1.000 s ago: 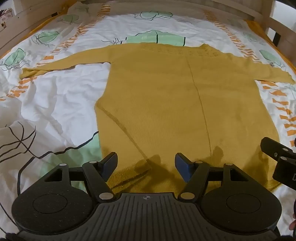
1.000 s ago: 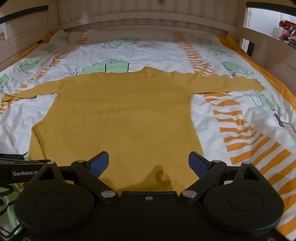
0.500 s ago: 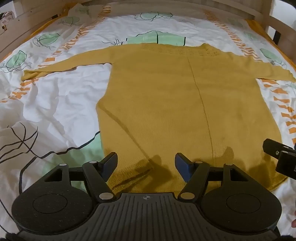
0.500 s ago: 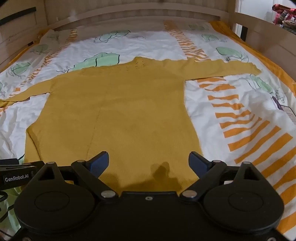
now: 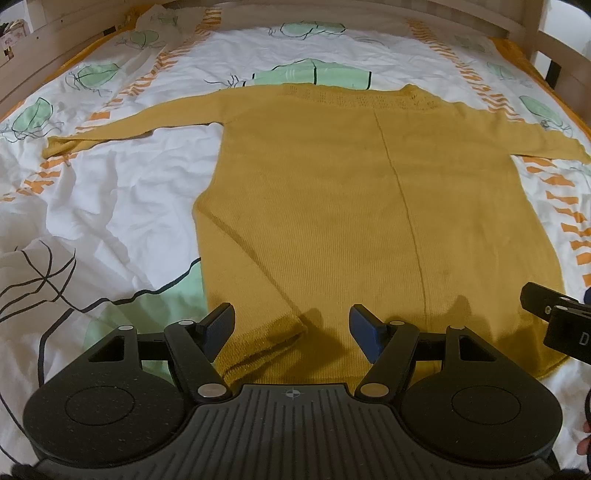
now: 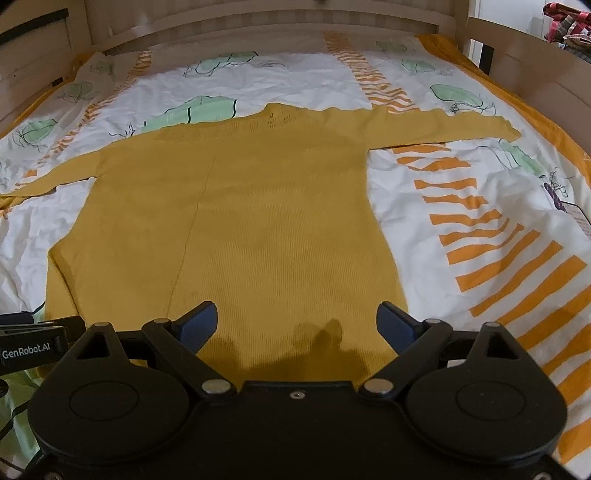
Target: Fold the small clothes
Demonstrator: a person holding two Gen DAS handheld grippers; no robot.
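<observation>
Sweater [image 5: 354, 206], mustard yellow, lies flat on the bed, spread over a white sheet [image 5: 110, 206] printed with green leaves and orange stripes. In the left wrist view its neckline points to the head of the bed and its hem to the near edge. Both sleeves stretch out sideways, one toward the left edge of the bed, the other toward the right edge. A crease runs down the body from neck to hem. At the hem's left corner the knit is turned up in a small fold. The left tongs [image 5: 291, 326] hang just above that hem with the blue pads [image 5: 218, 325] spread apart and nothing between them. The other tool's black tip shows at the right edge of this view.

In the right wrist view the sweater [image 6: 236, 221] fills the middle of the bed, with a wooden headboard [image 6: 258, 26] behind. The right tongs [image 6: 295, 326] are over the hem near its right corner, parted wide, holding nothing. The left tool, marked GenRobot.AI, shows at the left.
</observation>
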